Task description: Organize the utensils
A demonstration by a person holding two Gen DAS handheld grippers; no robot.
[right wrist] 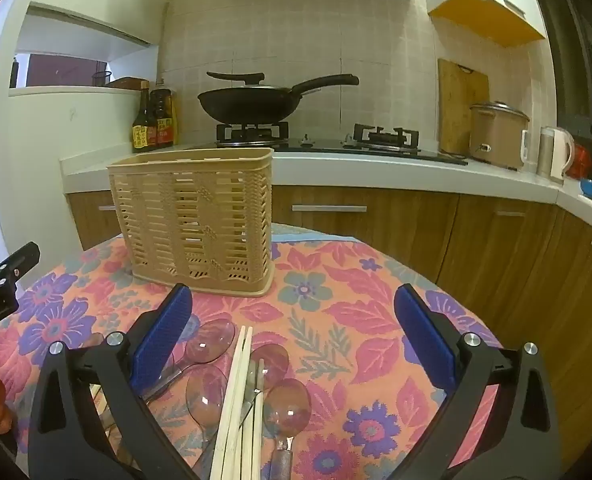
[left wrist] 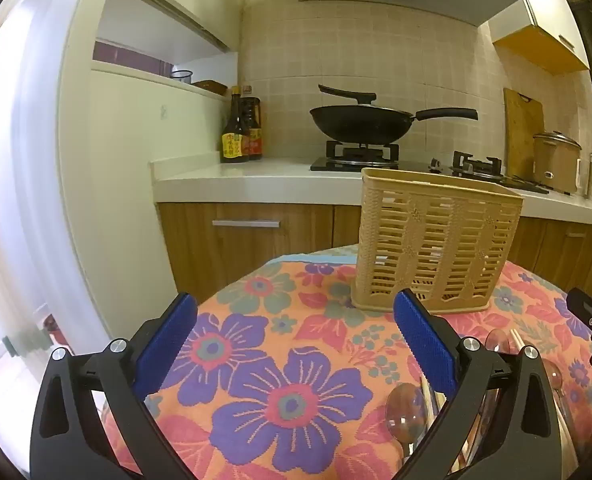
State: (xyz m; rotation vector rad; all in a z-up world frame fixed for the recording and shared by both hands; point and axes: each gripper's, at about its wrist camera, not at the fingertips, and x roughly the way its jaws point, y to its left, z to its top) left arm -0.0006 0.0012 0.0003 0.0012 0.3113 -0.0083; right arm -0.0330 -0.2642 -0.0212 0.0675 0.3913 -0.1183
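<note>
The left gripper (left wrist: pixel 296 336) is hovering with jaws spread wide, gripping nothing, over bare cloth (left wrist: pixel 280 396). The basket (left wrist: pixel 436 240) is standing upright at its 1 o'clock, near the table's far edge. The right gripper (right wrist: pixel 294 328) is also gaping wide and holding nothing; spoons (right wrist: pixel 288 404) and chopsticks (right wrist: pixel 236 392) are lying between its fingers, toward the left one. The basket (right wrist: pixel 196 220) is sitting at its 11 o'clock, with open cloth (right wrist: pixel 336 312) lying between basket and utensils.
</note>
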